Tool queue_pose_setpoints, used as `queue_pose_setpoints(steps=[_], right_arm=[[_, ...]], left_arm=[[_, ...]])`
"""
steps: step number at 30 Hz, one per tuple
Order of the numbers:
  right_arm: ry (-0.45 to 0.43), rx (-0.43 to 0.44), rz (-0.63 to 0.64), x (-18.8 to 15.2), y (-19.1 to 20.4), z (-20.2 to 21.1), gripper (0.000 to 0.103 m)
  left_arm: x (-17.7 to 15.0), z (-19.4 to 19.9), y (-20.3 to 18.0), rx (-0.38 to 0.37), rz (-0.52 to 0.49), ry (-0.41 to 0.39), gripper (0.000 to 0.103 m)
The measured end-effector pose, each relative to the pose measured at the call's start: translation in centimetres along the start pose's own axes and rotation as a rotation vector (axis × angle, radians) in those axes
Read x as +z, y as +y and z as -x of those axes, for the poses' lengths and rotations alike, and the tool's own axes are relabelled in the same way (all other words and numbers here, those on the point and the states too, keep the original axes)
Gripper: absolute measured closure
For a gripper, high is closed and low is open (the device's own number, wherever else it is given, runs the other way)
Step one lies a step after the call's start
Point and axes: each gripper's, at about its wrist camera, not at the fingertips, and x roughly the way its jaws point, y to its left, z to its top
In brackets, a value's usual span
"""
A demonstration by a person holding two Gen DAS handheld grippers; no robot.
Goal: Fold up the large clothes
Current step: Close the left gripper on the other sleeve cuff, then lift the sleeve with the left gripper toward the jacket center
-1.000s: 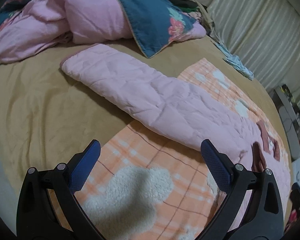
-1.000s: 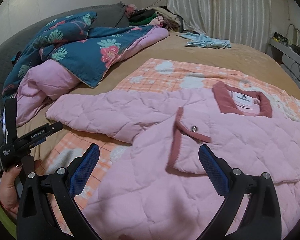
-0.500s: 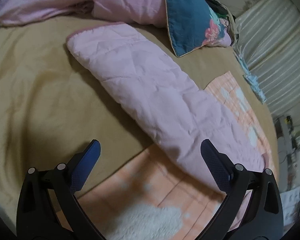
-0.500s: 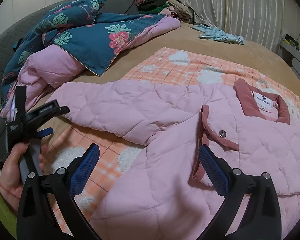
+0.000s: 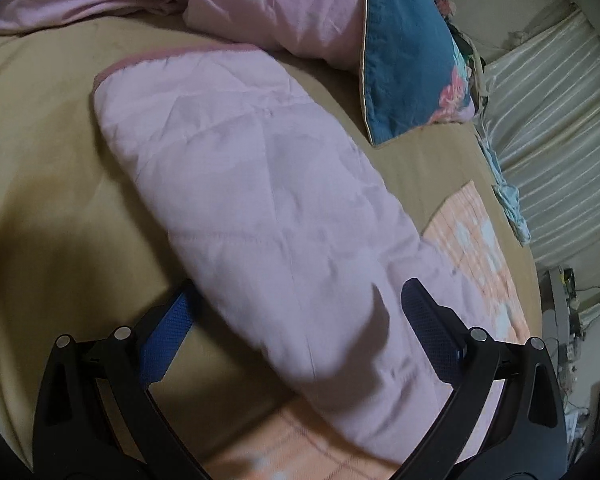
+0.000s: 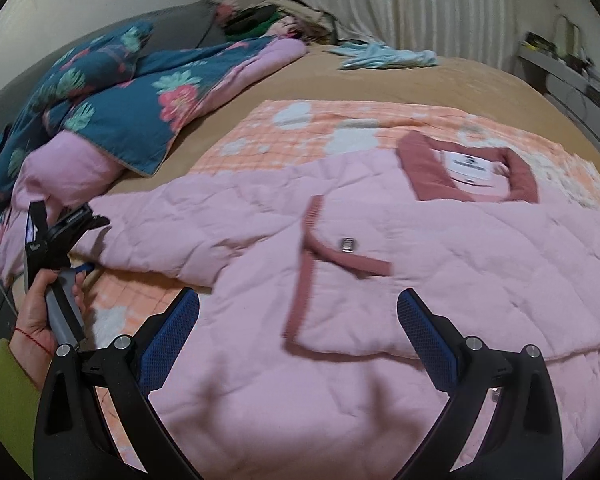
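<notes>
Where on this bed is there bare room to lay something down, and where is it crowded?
Bare tan sheet lies left of the pink jacket's sleeve, and a strip runs between the checked blanket and the light blue garment. The crowded part is the head end, under the floral quilt.

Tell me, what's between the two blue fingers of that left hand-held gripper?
The jacket's pink sleeve lies between the open fingers of the left hand-held gripper, with tan bedsheet beside it. The left wrist view shows this.

A home bedroom: tan-sheeted bed (image 6: 440, 80), floral duvet (image 6: 112, 96), curtains (image 6: 420, 8).
</notes>
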Motion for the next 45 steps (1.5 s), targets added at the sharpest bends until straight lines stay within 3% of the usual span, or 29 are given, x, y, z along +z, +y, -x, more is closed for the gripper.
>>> queue_pose_setpoints(steps=[1,4,6,8,10,16,25,34,45], right_arm=[[-0.005,-0.004,-0.007,-0.1,-0.5,0.2,0.004],[-0.015,-0.017,-0.023,-0.4,-1.6,0.7,0.004],[-0.018,-0.028,-0.036,-0.7,-2.5,1.2,0.004],[-0.021,-0.037,-0.042,-1.2,-3.2,1.8,0.004],[-0.027,-0.046,-0.048,-1.5,-3.7,2.4,0.004],[-0.054,-0.077,-0.056,-1.9,-5.3,4.9,0.004],[-0.087,-0.098,-0.05,-2.4,-6.8,8.4,0.004],[-0.154,-0.103,-0.065,-3.2,-8.7,13.0,0.004],[-0.206,-0.094,-0.104,-4.7,-10.5,16.6,0.004]], left_arm=[[0.2,-0.1,-0.1,0.004,-0.005,-0.009,0.013],[0.7,-0.3,-0.3,0.024,-0.03,-0.03,0.046],[1.1,-0.4,0.0,0.0,-0.028,-0.028,0.063],[1.5,0.5,0.3,-0.032,-0.013,-0.046,0.086],[2.1,2.1,-0.3,-0.068,-0.032,-0.087,0.091],[2.3,7.7,-3.4,-0.159,-0.133,-0.195,0.094],[-1.1,15.3,-7.3,-0.282,-0.261,-0.291,0.097],[-4.8,19.4,-12.2,-0.367,-0.377,-0.299,0.098],[-7.1,21.9,-15.2,-0.382,-0.438,-0.292,0.098]])
